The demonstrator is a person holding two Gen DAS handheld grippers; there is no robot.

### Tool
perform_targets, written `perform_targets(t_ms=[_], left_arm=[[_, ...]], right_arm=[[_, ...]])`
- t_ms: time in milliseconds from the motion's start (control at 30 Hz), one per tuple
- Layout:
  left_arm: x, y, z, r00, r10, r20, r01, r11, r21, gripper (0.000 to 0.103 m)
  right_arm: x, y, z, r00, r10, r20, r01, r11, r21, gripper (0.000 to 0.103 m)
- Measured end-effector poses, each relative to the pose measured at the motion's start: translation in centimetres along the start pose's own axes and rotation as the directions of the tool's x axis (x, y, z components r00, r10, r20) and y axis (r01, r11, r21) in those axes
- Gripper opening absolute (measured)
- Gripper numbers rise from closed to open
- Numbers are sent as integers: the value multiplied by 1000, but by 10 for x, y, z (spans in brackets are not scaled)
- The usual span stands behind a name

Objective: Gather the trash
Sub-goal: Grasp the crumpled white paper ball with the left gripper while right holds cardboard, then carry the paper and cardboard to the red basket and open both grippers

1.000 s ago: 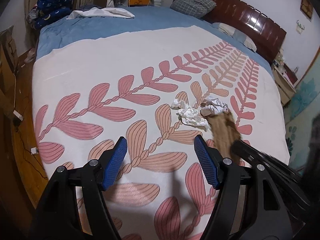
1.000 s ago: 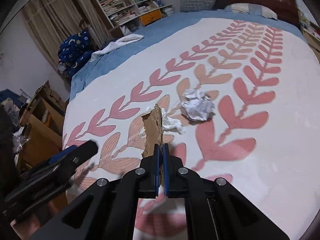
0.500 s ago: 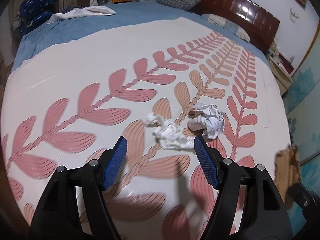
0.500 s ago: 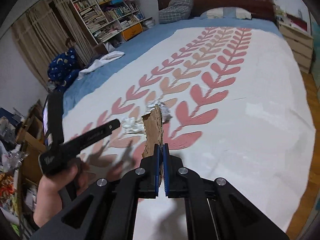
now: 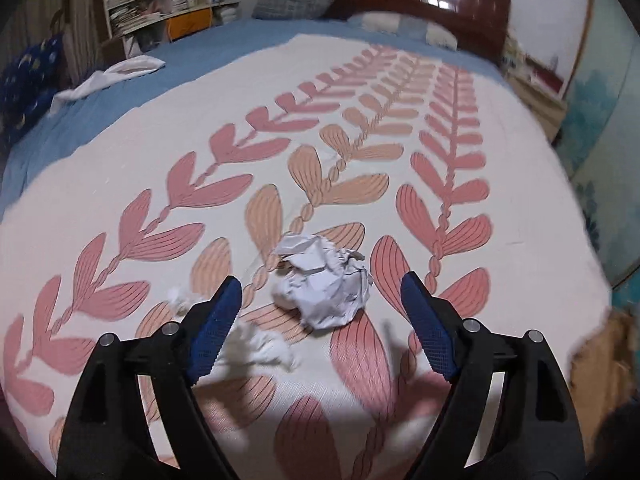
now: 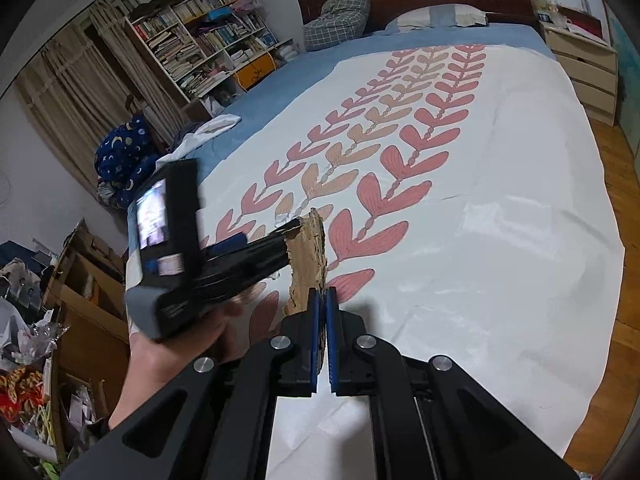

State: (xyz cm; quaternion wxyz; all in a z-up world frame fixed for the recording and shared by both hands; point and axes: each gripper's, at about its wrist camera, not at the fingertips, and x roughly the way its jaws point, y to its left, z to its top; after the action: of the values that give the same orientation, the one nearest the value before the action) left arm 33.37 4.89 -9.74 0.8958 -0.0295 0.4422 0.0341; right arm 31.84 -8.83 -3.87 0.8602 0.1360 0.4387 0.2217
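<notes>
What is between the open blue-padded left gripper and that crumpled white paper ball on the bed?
Nothing visible. The crumpled white paper ball lies on the leaf-patterned bedspread, in line with the gap of the open left gripper. A torn white tissue lies nearer, by the left finger, off the direct path.

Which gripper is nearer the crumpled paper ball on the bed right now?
Left. The open left gripper frames the crumpled paper ball, just short of it. The right gripper, shut on a cardboard scrap, sits farther back.
</notes>
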Motion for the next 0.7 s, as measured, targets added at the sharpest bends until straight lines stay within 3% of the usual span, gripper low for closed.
perform_targets(t_ms=[133, 233, 300, 367, 467, 700], left_arm=[[25, 0, 3, 996, 26, -90, -26, 1000, 0, 81], [38, 18, -3, 988, 9, -152, -26, 993, -113, 81], [33, 28, -6, 992, -30, -119, 8, 984, -179, 77], [32, 30, -7, 993, -30, -115, 7, 981, -192, 57], [26, 27, -10, 994, -33, -107, 14, 985, -174, 46], [-8, 16, -12, 999, 0, -41, -5, 993, -116, 41]], right_arm=[[-4, -5, 1, 1000, -8, -1, 8, 1000, 0, 5], [-9, -7, 2, 1000, -14, 2, 14, 1000, -3, 5], [-15, -7, 2, 1000, -17, 14, 17, 1000, -12, 5], [-19, -9, 2, 1000, -16, 21, 16, 1000, -13, 5], [-23, -14, 2, 1000, -16, 25, 16, 1000, -5, 5], [-38, -24, -1, 998, -36, 47, 36, 999, 3, 5]])
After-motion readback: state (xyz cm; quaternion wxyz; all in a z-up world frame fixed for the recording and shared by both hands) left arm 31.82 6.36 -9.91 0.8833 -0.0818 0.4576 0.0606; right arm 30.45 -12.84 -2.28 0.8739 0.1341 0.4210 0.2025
